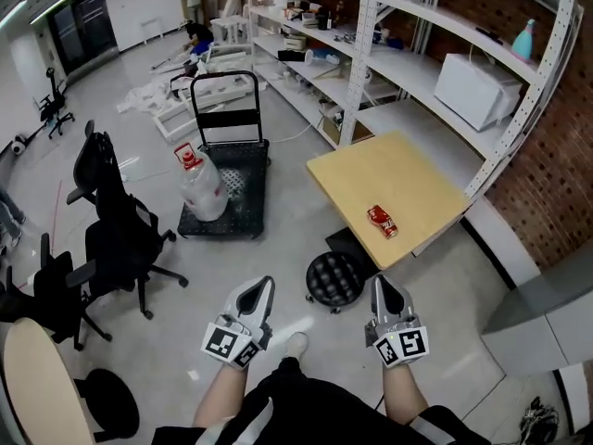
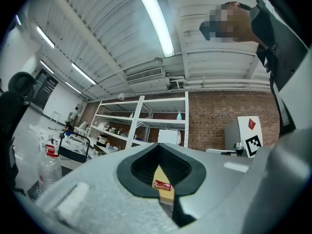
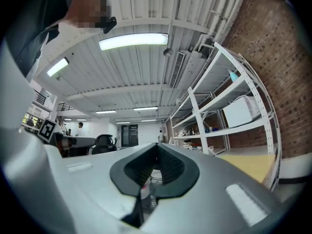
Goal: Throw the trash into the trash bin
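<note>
A crushed red can (image 1: 382, 221) lies on a square yellow table (image 1: 371, 179) ahead of me. A black round mesh-patterned thing (image 1: 334, 281), a bin or a stool, stands on the floor by the table's near corner. My left gripper (image 1: 262, 286) and right gripper (image 1: 384, 282) hang low in front of me, both shut and empty, well short of the table. In the left gripper view the red can (image 2: 162, 185) shows through the gap of that gripper's (image 2: 159, 146) closed jaws. The right gripper (image 3: 157, 146) points past the yellow table (image 3: 248, 162).
A black platform cart (image 1: 227, 188) carries a big water bottle (image 1: 200, 185) to the left. Black office chairs (image 1: 116, 235) stand further left, and a round tabletop (image 1: 32, 387) is at the bottom left. White shelving (image 1: 398, 63) runs along the brick wall behind the table.
</note>
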The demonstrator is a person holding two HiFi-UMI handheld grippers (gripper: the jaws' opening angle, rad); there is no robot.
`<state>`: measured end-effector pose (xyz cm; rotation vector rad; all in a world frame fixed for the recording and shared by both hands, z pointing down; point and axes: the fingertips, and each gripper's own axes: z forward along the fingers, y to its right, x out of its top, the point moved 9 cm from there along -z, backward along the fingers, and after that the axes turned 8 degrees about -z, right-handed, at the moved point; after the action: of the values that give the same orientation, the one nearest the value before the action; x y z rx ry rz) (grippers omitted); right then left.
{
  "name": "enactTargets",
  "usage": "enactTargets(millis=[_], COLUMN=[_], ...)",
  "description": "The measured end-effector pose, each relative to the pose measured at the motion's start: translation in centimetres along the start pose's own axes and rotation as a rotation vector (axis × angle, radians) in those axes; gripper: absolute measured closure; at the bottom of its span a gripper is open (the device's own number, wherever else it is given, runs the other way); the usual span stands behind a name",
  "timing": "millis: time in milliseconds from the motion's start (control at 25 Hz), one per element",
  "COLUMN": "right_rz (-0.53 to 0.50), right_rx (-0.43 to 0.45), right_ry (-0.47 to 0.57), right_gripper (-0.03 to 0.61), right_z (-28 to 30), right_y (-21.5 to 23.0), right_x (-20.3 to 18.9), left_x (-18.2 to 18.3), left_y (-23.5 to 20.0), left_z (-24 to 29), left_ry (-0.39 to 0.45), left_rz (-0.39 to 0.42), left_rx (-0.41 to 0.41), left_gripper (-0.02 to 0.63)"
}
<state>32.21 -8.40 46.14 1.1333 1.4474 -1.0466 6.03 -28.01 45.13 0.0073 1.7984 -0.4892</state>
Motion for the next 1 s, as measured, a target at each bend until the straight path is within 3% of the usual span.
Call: enactTargets(millis=[320,600,1000], right_rz=[0.002,-0.015,-0.068], right_rx=[-0.066,-0.122,-0.283], right_ry=[-0.045,0.004,0.019], right_gripper=[0.573,0.573,0.573], right_z=[3.5,7.6,6.7], right_y=[1.4,2.4,5.6], right_x=[-1.6,-0.1,1.2], left_x=[0.1,1.3,-0.5], left_y=[-3.8,-7.5,-7.1], left_z=[5.8,10.7,17.9], left_ry=[-0.028,-0.003,-0.029], left_rz=[-0.035,-0.065,-0.122], left_rx=[-0.101,-0.155,-0.292], left_gripper=[0.612,0.612,0.612])
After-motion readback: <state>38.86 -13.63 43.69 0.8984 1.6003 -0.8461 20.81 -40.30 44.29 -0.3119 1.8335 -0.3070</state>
